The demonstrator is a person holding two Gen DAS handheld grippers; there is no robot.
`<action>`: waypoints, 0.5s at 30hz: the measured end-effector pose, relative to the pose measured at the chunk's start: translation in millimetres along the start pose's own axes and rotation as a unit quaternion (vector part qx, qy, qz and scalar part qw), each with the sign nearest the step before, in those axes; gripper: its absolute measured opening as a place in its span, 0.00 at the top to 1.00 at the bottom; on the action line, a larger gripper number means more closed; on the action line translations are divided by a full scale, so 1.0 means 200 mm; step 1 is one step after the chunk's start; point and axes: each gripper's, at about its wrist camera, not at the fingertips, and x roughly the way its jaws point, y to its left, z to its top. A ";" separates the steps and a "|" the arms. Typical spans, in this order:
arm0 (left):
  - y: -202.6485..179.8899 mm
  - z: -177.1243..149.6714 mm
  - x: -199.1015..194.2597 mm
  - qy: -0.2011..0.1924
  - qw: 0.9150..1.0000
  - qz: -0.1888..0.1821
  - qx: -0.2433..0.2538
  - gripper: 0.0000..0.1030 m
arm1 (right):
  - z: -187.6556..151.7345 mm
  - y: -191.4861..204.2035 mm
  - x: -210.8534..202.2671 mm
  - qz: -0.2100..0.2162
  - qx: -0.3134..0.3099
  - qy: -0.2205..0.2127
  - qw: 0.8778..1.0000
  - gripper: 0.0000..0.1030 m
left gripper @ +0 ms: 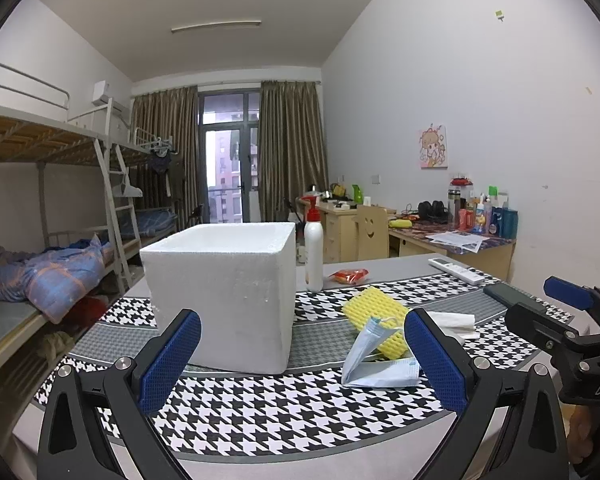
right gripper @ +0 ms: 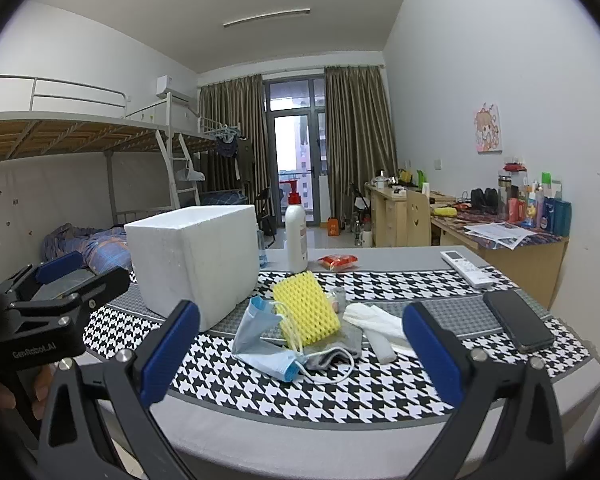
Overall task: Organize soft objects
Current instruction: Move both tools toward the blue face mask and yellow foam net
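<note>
- Left tongs (left gripper: 302, 360): spread wide, nothing between the blue pads, held above the near edge of the desk (left gripper: 260, 456). They face the foam box (left gripper: 224, 292), which stands just beyond the left pad.
- Right tongs (right gripper: 301, 354): also spread wide and empty, low over the near edge of the desk, aimed at the pile of soft things to the right of the foam box.
- Blue face mask (right gripper: 266, 344): folded and crumpled, closest item to the right tongs, at the near right corner of the foam box; its white ear loops trail toward the desk edge.
- Yellow foam net (right gripper: 306, 306): leans over the mask, right of the foam box.
- Grey cloth (right gripper: 332, 354): lies under and beside the net, partly covered.
- White tissue (right gripper: 374, 322): crumpled, further right of the foam box, touching the grey cloth.
- Black phone (right gripper: 518, 322): flat on the houndstooth mat (right gripper: 300, 396), well right of the foam box.
- White pump bottle (right gripper: 296, 236): upright just behind the foam box's right side; a red packet (right gripper: 338, 261) and a white remote (right gripper: 466, 267) lie further right.
- Foam box: open-topped; its interior cannot be seen.
</note>
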 end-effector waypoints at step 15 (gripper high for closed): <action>0.01 0.01 0.07 0.011 1.000 -0.010 -0.004 0.01 | -0.01 -0.05 0.10 -0.001 0.006 0.017 1.000 0.01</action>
